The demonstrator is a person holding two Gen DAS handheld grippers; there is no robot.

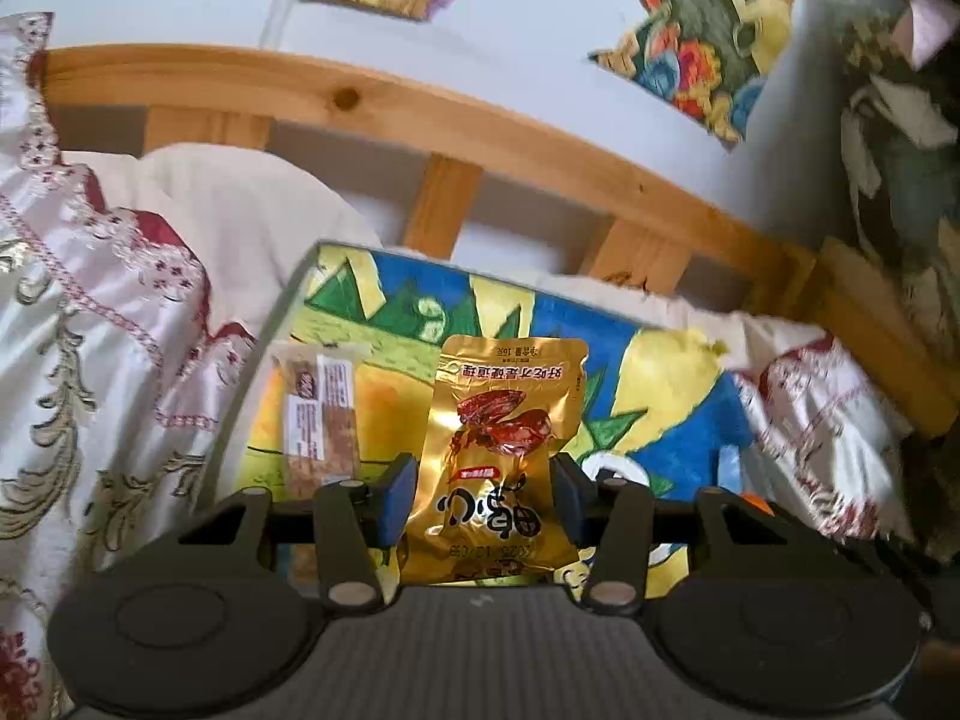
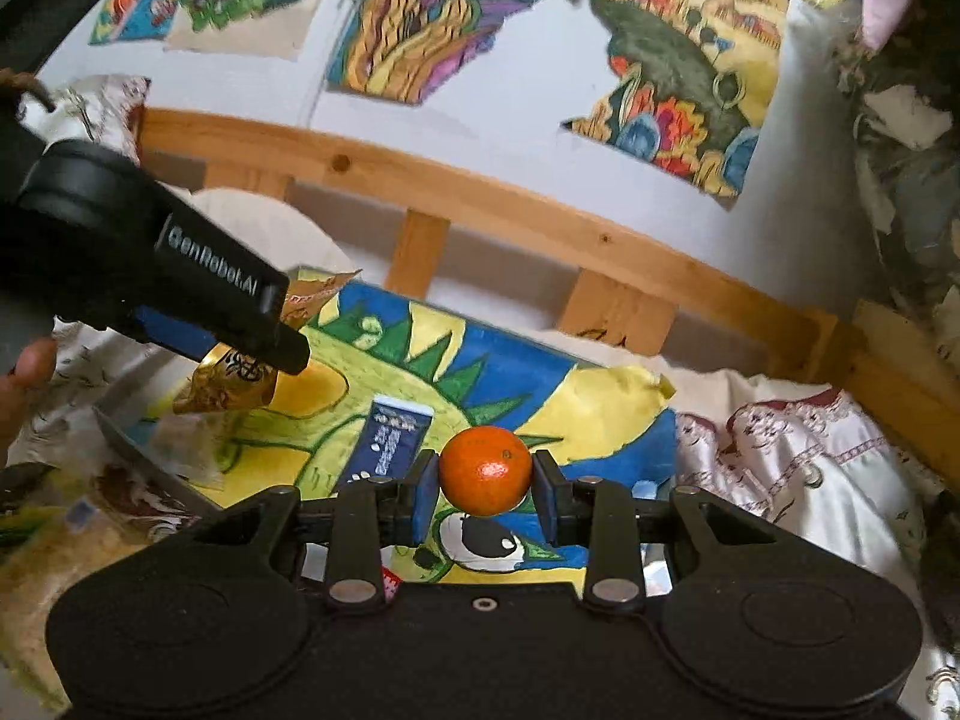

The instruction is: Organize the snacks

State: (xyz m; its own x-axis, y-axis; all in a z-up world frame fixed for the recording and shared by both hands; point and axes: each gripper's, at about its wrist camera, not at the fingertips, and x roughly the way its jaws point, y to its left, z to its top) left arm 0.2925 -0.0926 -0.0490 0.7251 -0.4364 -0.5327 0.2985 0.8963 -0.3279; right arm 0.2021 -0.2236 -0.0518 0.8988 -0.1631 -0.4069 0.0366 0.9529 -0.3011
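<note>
Two grips: left gripper [image 1: 483, 507] fingers pinching half-hidden gold packet [image 1: 498, 450], right gripper [image 2: 485, 498] fingers pinching orange [image 2: 486, 471].

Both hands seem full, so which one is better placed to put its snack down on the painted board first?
Probably the left. Its jaws hold the gold packet over the board, beside a brown snack. The right holds an orange, which could roll.

Black hand-held gripper [image 2: 485, 483] with blue pads [image 2: 427, 495], silver screws (lettering perhaps "GenRobot.AI").
</note>
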